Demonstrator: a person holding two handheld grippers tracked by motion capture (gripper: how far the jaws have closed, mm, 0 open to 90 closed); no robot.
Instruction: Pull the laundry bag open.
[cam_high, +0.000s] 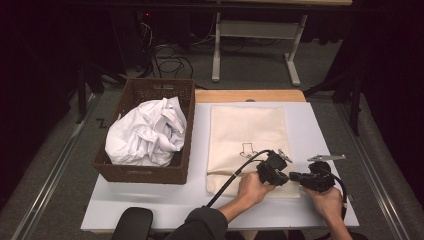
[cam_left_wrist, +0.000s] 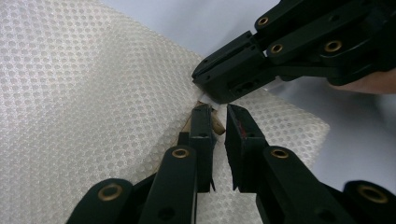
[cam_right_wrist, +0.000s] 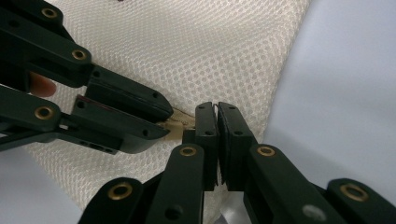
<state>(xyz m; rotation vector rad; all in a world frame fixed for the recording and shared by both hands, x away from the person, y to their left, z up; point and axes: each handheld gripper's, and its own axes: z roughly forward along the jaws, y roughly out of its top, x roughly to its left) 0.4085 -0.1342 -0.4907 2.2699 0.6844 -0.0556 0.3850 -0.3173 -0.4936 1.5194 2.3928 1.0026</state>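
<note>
Tongs, two, both clamped on one mesh bag; one basket holds white cloth.

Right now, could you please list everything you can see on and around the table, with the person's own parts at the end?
Mesh bag: one, cream, flat on the table's middle, small dark drawing on it.
Zip tab: one, tan, at the bag's near edge, between the two grippers.
Basket: one, dark brown wicker, on the table's left.
White cloth: one crumpled heap, inside the basket.
Table: one, pale top.
Cables: several, black, on the floor beyond.
Left gripper: one, black, jaws closed at the zip.
Right gripper: one, black, jaws pinched shut on the bag's edge.
Hands: two, at the near edge.
</note>
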